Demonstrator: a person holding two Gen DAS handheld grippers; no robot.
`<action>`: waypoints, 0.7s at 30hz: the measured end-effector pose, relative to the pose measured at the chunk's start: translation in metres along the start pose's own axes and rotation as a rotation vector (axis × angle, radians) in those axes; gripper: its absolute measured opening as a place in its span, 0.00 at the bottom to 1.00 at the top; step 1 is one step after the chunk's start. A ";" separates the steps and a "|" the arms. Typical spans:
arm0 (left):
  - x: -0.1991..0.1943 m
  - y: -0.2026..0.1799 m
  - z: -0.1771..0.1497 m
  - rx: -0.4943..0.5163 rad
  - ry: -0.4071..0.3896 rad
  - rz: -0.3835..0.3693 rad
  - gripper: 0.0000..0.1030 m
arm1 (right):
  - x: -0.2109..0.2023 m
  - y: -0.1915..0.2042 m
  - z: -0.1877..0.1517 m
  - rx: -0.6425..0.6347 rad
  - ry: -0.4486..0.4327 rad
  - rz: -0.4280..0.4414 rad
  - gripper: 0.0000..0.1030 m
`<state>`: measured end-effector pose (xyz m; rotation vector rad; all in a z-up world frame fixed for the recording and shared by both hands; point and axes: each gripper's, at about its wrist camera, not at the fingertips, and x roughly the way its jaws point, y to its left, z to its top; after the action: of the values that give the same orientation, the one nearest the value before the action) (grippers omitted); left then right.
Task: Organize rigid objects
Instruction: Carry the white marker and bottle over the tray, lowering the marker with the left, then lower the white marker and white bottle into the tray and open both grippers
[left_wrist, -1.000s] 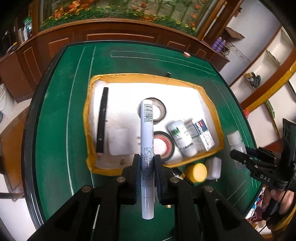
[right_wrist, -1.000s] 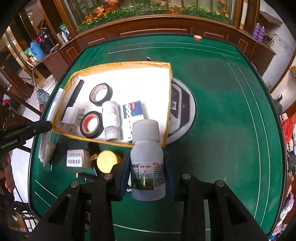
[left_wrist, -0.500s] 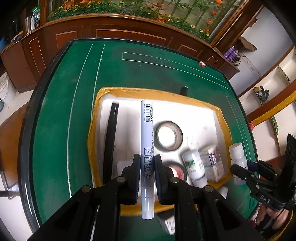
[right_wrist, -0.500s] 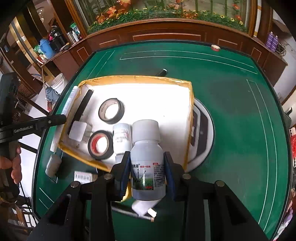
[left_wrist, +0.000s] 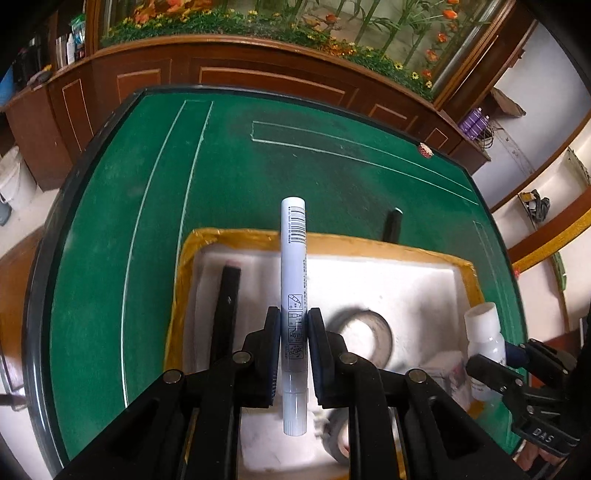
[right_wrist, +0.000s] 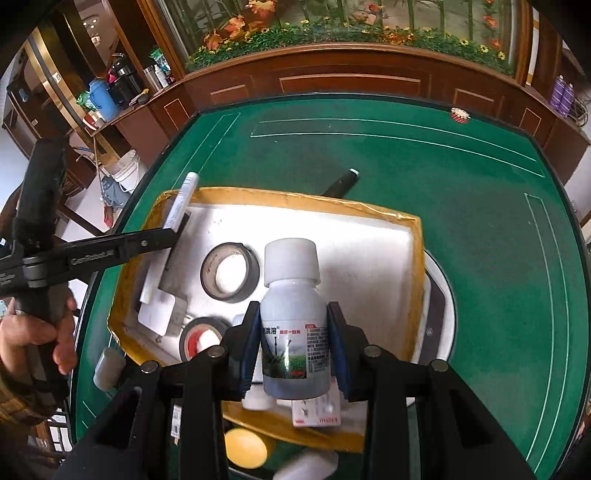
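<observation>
You've got a green felt table (right_wrist: 461, 229) with thin white lines marked on it and a dark raised rim. Sitting on it: a shallow white tray (right_wrist: 369, 236) with yellow-taped edges, near the middle. A black marker (right_wrist: 341, 182) lies on the felt, just past the tray's far edge. A small red-and-white disc (right_wrist: 459, 115) is at the far rim. At the near side, close to the tray: a yellow round lid (right_wrist: 245, 448), a white container (right_wrist: 308, 466) next to it, and a grey-white piece (right_wrist: 108, 367) off the tray's left corner. A round inset plate (right_wrist: 437, 317) shows under the tray's right edge.
</observation>
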<state>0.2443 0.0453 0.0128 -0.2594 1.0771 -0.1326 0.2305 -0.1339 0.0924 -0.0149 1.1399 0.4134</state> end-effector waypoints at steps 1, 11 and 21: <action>0.001 0.001 -0.001 0.016 -0.015 0.010 0.14 | 0.002 0.000 0.000 0.000 0.002 0.003 0.32; 0.006 0.009 -0.009 0.166 -0.012 0.080 0.14 | 0.014 -0.001 0.000 0.009 0.016 0.021 0.32; 0.004 0.010 -0.018 0.133 0.112 0.060 0.14 | 0.030 0.008 0.007 -0.028 0.058 0.020 0.32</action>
<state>0.2299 0.0512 -0.0018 -0.1004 1.1806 -0.1659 0.2444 -0.1158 0.0700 -0.0405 1.1917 0.4493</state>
